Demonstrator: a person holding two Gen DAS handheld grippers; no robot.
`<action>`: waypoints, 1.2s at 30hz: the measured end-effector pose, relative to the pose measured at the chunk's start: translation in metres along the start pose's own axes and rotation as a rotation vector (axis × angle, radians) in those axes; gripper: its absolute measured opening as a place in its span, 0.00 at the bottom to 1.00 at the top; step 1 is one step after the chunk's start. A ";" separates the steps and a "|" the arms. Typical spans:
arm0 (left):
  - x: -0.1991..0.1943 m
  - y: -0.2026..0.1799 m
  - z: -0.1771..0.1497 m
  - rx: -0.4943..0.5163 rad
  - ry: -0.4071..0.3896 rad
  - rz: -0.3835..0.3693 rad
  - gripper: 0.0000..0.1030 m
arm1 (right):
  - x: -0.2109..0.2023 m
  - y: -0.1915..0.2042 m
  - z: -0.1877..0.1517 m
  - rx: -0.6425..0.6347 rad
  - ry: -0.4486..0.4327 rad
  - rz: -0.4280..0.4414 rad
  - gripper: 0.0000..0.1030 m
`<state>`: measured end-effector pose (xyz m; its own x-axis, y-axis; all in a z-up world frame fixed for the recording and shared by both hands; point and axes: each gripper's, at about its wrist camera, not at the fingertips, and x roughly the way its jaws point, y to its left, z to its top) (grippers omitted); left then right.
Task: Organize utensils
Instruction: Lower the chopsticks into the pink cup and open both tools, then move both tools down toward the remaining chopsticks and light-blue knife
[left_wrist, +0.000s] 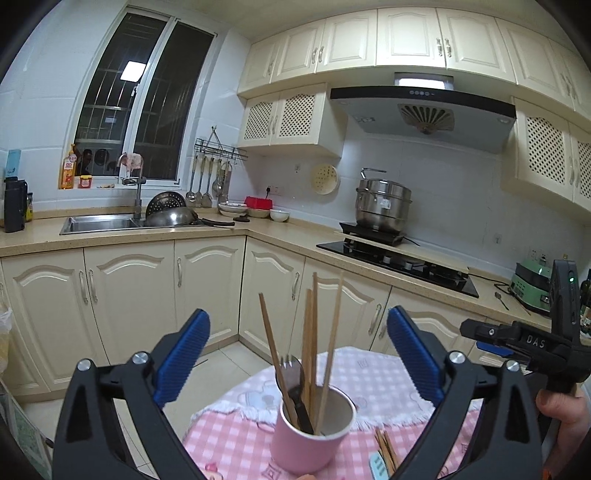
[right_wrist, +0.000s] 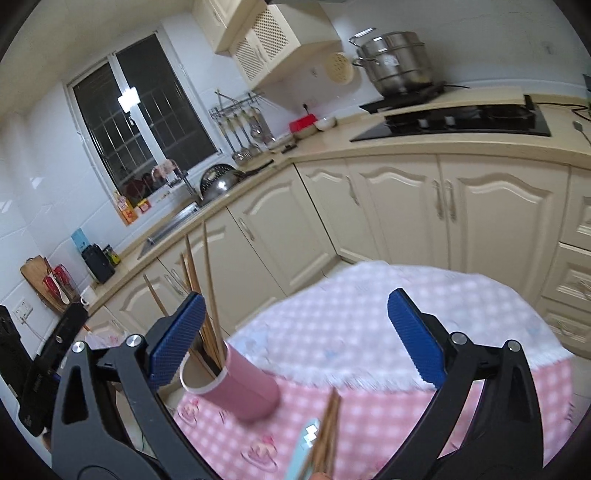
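Left wrist view first: the left gripper (left_wrist: 297, 354) is spread wide, blue pads far apart and nothing between them. Right ahead of it and a touch below, framed by the two fingers, stands the pink cup (left_wrist: 310, 432), upright on the checked pink tablecloth (left_wrist: 376, 373) covering the worktop. The cup is loaded: several wooden chopsticks (left_wrist: 314, 332) fan up out of it, and a dark-handled fork (left_wrist: 291, 373) leans in among them, tines up. Down beside the right finger, more loose chopsticks (left_wrist: 386, 452) lie on the cloth next to a pale blue utensil handle (left_wrist: 376, 463). Off to the right, the right gripper (left_wrist: 491, 336) comes into shot from the side, a hand on its grip; from here I cannot tell how its jaws stand. Beyond all this, cream cabinets and a stove with a steel pot (left_wrist: 384, 205).

Over to the right wrist view, which is somewhat blurred: the right gripper (right_wrist: 297, 343) is open wide as well, holding nothing. The pink cup (right_wrist: 236, 387) sits just beside its left finger, partly behind the pad, chopsticks (right_wrist: 207, 291) sticking up past it. Low between the fingers, the loose chopsticks (right_wrist: 327, 432) and the pale blue utensil handle (right_wrist: 308, 443) rest on the tablecloth (right_wrist: 351, 317). The left gripper's black body (right_wrist: 44, 369) shows at the far left edge.
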<state>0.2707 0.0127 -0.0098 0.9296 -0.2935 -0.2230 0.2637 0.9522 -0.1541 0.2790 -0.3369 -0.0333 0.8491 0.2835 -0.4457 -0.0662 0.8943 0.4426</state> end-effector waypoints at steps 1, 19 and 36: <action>-0.004 -0.002 -0.001 0.004 0.003 -0.005 0.92 | -0.005 -0.002 -0.003 -0.004 0.009 -0.006 0.94; -0.018 -0.048 -0.061 0.071 0.212 -0.067 0.92 | -0.026 -0.028 -0.073 -0.039 0.266 -0.126 0.94; 0.035 -0.082 -0.133 0.217 0.531 -0.060 0.92 | -0.006 -0.036 -0.122 -0.131 0.443 -0.193 0.94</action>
<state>0.2478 -0.0868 -0.1331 0.6691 -0.2962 -0.6816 0.4106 0.9118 0.0069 0.2124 -0.3283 -0.1418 0.5498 0.2033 -0.8102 -0.0192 0.9728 0.2311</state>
